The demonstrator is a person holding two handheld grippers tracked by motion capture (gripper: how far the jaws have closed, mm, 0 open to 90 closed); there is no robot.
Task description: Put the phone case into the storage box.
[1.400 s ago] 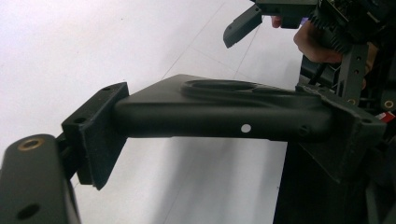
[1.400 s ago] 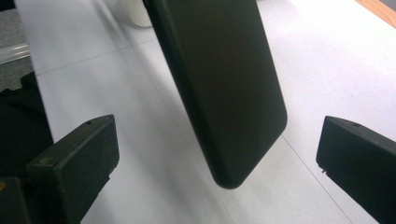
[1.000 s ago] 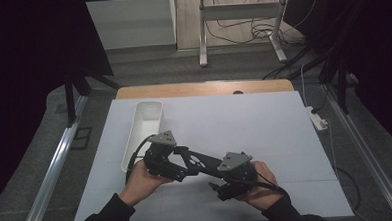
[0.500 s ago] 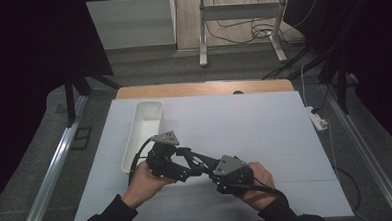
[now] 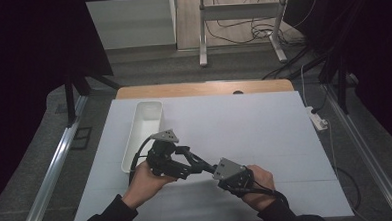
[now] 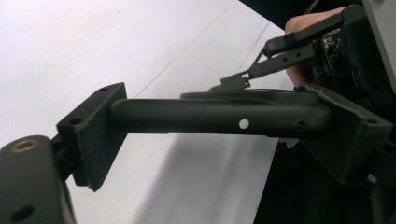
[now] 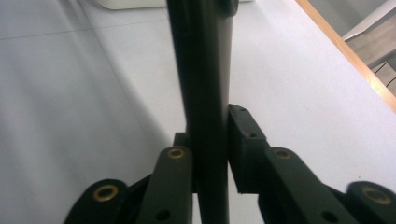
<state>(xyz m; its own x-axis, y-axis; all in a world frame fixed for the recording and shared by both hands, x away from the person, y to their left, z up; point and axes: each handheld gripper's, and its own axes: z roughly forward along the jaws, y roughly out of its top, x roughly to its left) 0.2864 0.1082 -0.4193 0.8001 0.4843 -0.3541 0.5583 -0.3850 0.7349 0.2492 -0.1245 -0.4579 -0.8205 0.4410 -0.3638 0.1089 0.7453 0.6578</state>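
Note:
A black bar [image 6: 210, 116] with a small white hole lies lengthwise between the pads of my left gripper [image 6: 222, 136], one pad on each end, so that gripper is shut on it at a wide span. My right gripper [image 7: 210, 135] has just been closing its jaws, and its pads now press on the sides of the same bar [image 7: 201, 56]. In the high view the left gripper [image 5: 188, 161] and right gripper [image 5: 210, 168] meet nose to nose over the near part of the table. The right gripper's jaws [image 6: 243, 80] also appear past the bar.
A long white tray [image 5: 145, 123] stands on the white-covered table [image 5: 254, 123], just beyond the left hand. A wooden edge [image 5: 203, 88] bounds the far side. A white power strip [image 5: 318, 120] lies on the floor to the right.
The right gripper's jaws, wide apart before, have closed onto the black bar that the left gripper holds. Both hands have stayed about where they were.

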